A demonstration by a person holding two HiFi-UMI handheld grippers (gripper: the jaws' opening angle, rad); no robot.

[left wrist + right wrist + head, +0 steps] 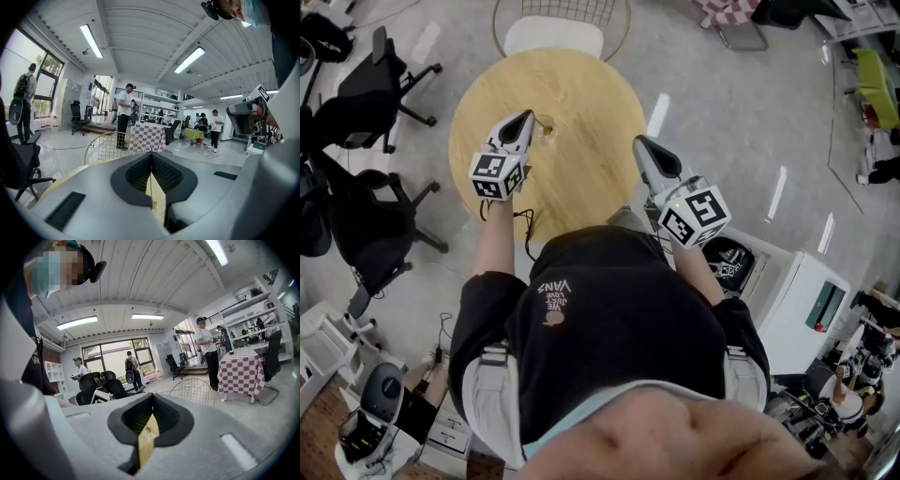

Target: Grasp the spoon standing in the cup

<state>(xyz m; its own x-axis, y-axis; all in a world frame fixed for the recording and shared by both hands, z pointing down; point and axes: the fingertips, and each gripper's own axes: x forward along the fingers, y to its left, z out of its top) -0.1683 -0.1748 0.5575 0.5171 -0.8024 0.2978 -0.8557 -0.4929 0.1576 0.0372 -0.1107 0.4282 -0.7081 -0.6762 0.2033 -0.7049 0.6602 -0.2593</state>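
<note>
Wooden and round, the surface (581,169) is the biggest thing in front of the person. A white chair (555,37) with a wire back stands at its far side.

Next come the two tools. The left hand-held gripper (525,119) is over the far left part of the surface, and its jaws are pressed together. The right hand-held gripper (639,142) is over the right edge, nearer to the person. Its jaws look pressed together too, with nothing between them.

Then comes the small clear cup (547,128). It sits on the far left part of the surface, just to the right of the left tool's tip and well apart from the right tool.

The spoon is too small for me to see well. A thin pale line shows between the left jaws, but I cannot tell if that is its handle.

I think a spoon like this is light, hard and thin, and smooth enough to slip. The best place to pinch it is high on the handle, above the rim. The cup looks light, so a bump could knock it over.
</note>
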